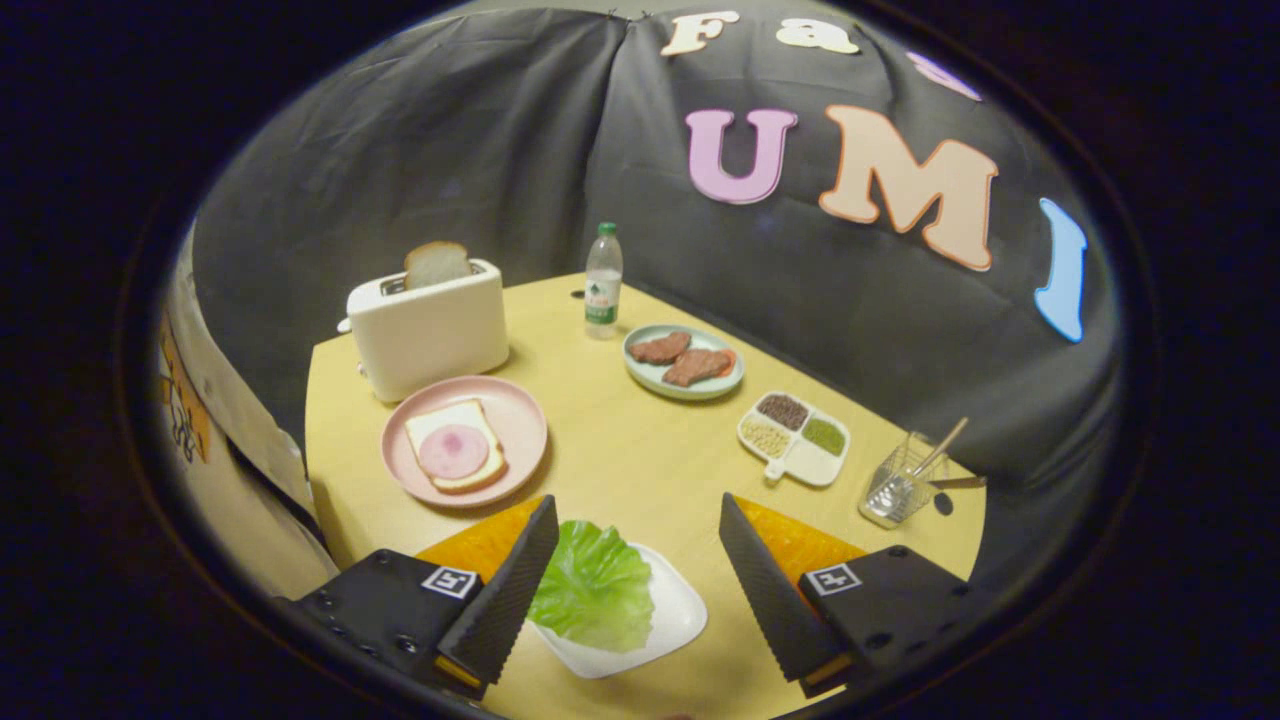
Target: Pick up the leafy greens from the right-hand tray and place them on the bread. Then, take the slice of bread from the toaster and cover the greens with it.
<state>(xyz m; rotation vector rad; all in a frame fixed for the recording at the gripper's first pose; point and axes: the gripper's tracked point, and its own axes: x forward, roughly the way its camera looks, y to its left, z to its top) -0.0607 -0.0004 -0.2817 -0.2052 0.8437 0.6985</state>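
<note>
Wooden table (640, 470), pale and smooth. Toaster (428, 328) at the far side, boxy and glossy, with a bread slice (436, 262) sticking up from its slot. Nearer, a round pink plate (520, 415) carries bread (478, 418) topped with a disc of ham (452, 452). Gripper (638, 535) fingers spread wide, nothing between the ribbed pads. Leafy greens (595, 585) lie on a white square tray (675, 610) just ahead, low between the fingers but nearer the left one, which overlaps the leaf edge (contact unclear). Leaf is crinkled, thin, likely floppy. Judgement: drop and shift slightly left to centre it before closing.
</note>
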